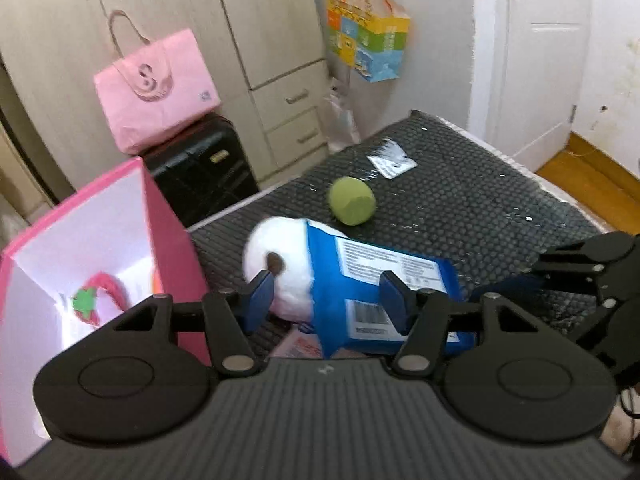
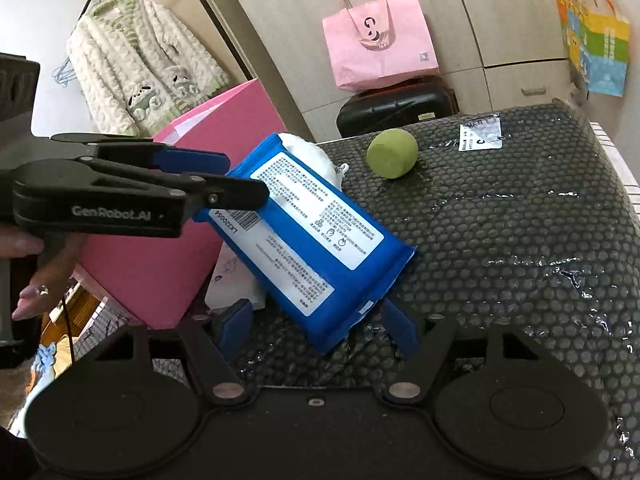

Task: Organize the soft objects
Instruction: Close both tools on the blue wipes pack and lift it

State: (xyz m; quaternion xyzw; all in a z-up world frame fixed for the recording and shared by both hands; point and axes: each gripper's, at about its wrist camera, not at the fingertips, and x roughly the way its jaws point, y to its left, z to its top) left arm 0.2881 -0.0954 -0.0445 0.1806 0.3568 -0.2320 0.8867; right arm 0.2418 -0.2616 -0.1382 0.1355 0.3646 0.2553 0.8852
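The blue pack [image 2: 316, 240] leans tilted against the pink box [image 2: 168, 248], on top of a white fluffy toy [image 1: 280, 268]. It looks soft, squishy and light, with a slippery wrapper. The left gripper [image 1: 326, 300] is open around it. The right gripper [image 2: 320, 328] is open at its low corner. Squeezing the fat middle looks best. A green ball [image 2: 393, 159] sits nearby.
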